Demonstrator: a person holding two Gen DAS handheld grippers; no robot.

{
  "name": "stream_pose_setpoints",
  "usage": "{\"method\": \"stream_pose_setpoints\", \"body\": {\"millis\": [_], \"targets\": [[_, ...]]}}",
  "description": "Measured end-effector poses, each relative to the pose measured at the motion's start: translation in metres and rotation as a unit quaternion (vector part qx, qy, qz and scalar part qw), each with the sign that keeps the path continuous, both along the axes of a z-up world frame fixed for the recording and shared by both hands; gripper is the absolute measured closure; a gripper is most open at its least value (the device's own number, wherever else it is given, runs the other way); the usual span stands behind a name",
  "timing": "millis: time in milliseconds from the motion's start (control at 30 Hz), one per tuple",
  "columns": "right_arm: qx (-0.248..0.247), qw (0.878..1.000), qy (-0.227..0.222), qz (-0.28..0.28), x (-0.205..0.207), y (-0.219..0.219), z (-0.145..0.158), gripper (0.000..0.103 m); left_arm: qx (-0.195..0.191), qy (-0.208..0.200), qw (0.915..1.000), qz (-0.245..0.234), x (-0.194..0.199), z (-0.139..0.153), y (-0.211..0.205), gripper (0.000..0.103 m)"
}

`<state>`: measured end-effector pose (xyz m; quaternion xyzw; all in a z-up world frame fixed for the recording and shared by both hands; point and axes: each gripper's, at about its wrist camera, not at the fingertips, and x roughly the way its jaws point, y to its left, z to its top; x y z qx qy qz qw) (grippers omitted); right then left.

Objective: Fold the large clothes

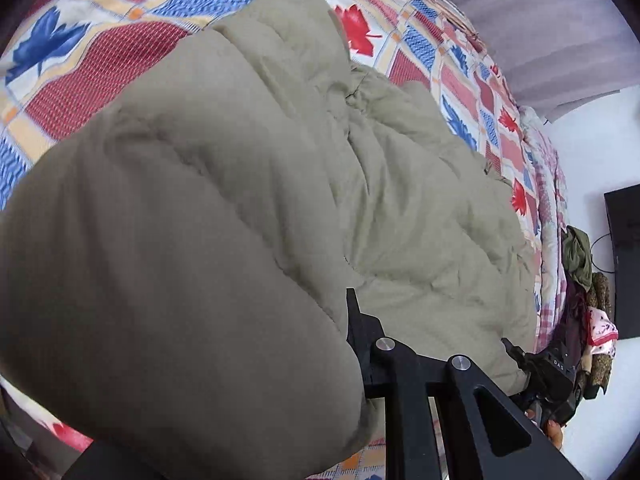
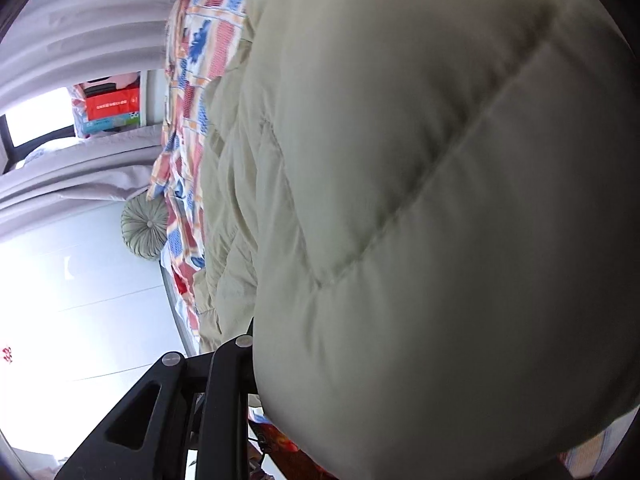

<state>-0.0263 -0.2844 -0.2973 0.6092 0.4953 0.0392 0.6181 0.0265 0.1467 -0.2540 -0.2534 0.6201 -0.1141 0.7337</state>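
Bedspread [image 1: 120,64] beneath puffy coat [image 1: 208,208]

Right gripper [image 2: 250,332] clamped on puffy beige quilted jacket [image 2: 420,200]; fabric bulges over the jaws, fills right side of view. Rest of jacket lies on patterned bedspread [image 2: 200,52]. Left: grey curtain [image 2: 80,20], round pleated cushion [image 2: 146,226], pale floor [image 2: 80,300].

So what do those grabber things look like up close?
Both are matte black. The left gripper has flat angular arms with triangular cutouts and round silver pins at the joints. The right gripper looks the same. In the left view its body shows small white lettering. No cables or sleeves are visible.
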Motion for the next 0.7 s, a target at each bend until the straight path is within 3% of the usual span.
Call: {"method": "stream_pose_setpoints", "body": {"millis": [133,233,367,533,600,633,667,700], "targets": [[0.006,1.000,0.025,-0.009,-0.017,0.002,-0.012,0.069,0.026,0.020,0.9994,0.010,-0.020,-0.004,0.011,0.067],[0.000,0.999,0.051,0.002,-0.016,0.000,-0.010,0.060,0.048,0.023,0.9985,-0.014,-0.030,0.009,0.015,0.067],[-0.046,0.995,0.067,0.052,-0.018,-0.008,0.019,0.047,0.102,0.009,0.9930,-0.059,-0.048,0.044,0.024,0.067],[-0.110,0.987,0.052,0.105,-0.021,-0.016,0.066,0.046,0.138,-0.038,0.9862,-0.083,-0.048,0.088,0.026,0.067],[-0.133,0.984,0.030,0.111,-0.018,-0.018,0.084,0.054,0.134,-0.064,0.9853,-0.085,-0.039,0.103,0.024,0.067],[-0.144,0.983,0.015,0.116,-0.013,-0.017,0.092,0.071,0.129,-0.074,0.9853,-0.085,-0.032,0.107,0.021,0.067],[-0.160,0.980,0.002,0.123,-0.007,-0.015,0.102,0.079,0.118,-0.088,0.9852,-0.088,-0.023,0.112,0.014,0.067],[-0.174,0.977,-0.008,0.126,-0.002,-0.015,0.107,0.079,0.108,-0.099,0.9849,-0.093,-0.014,0.113,0.006,0.067]]}}
